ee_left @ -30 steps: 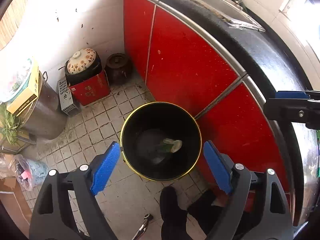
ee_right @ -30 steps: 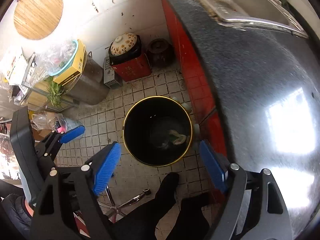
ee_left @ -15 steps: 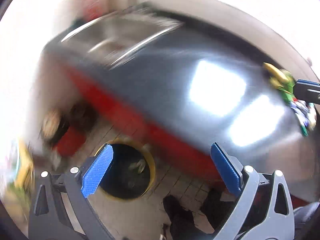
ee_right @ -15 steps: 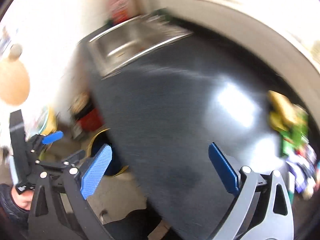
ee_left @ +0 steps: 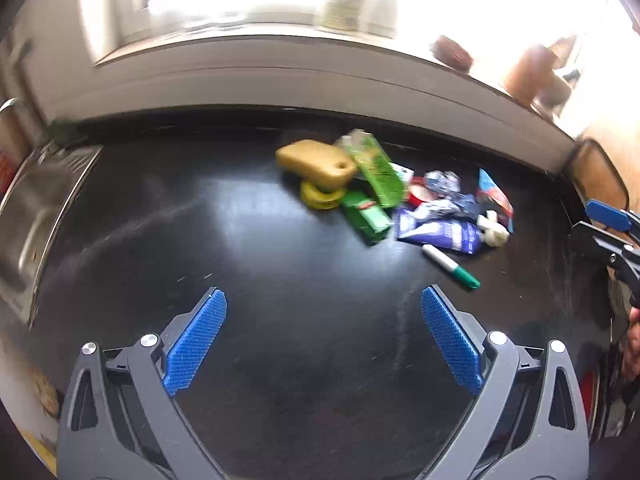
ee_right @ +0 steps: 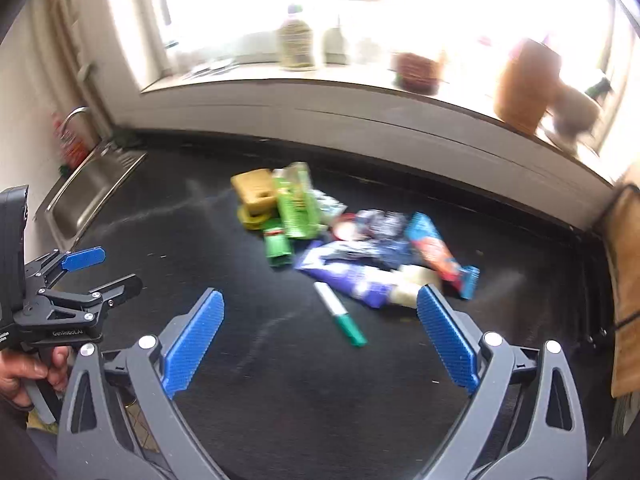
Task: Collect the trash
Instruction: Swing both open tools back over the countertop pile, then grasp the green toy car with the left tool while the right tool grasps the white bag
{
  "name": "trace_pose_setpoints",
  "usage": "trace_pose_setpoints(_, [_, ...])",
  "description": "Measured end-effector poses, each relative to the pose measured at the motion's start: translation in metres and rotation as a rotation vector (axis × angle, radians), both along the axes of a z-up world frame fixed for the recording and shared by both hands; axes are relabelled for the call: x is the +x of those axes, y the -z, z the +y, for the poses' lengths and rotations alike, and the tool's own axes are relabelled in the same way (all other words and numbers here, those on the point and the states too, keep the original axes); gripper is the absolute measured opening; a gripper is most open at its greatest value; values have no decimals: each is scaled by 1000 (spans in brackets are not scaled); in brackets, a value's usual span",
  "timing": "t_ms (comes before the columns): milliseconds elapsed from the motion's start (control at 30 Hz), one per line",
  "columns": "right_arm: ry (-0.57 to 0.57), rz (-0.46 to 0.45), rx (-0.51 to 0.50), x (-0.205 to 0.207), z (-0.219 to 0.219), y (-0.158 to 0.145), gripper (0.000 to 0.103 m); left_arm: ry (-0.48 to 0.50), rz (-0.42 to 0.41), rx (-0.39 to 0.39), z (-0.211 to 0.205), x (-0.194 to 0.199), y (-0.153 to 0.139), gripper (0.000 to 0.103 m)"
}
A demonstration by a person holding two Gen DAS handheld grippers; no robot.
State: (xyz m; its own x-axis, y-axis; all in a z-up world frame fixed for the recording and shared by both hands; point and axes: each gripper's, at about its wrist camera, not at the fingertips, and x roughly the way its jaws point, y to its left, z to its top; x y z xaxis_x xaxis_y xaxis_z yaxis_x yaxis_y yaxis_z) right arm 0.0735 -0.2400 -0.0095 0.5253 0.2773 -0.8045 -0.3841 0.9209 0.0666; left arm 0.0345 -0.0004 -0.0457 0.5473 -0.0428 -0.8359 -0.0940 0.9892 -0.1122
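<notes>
A: In what state are the two claws seen?

B: The left claw (ee_left: pixel 323 344) is held wide open above the dark surface (ee_left: pixel 280 264), and nothing is found between its blue pads. The right claw (ee_right: pixel 320 340) is spread wide as well and is empty. The jaws of both have just been opening.

A: Where is the trash placed?

B: A pile of trash (ee_right: pixel 340 240) is laid on the surface near the back wall, ahead of both claws and apart from them. A yellow sponge (ee_left: pixel 316 163), a green carton (ee_left: pixel 376 172), a purple tube (ee_left: pixel 440 234) and a marker with a green cap (ee_right: pixel 340 314) can be told.

A: Can any writing be read?

B: On the left claw's body the word "GenRobot.AI" (ee_right: pixel 68 333) is printed. The labels on the packages are too blurred to be read.
</notes>
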Motion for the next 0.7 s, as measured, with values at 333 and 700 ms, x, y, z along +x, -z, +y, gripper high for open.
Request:
trace_pose_setpoints(333, [2, 90, 98, 31, -61, 39, 89, 21, 79, 40, -42, 62, 31, 95])
trace_pose_setpoints(700, [-220, 134, -70, 84, -60, 131, 76, -89, 136, 77, -59, 133, 103, 95])
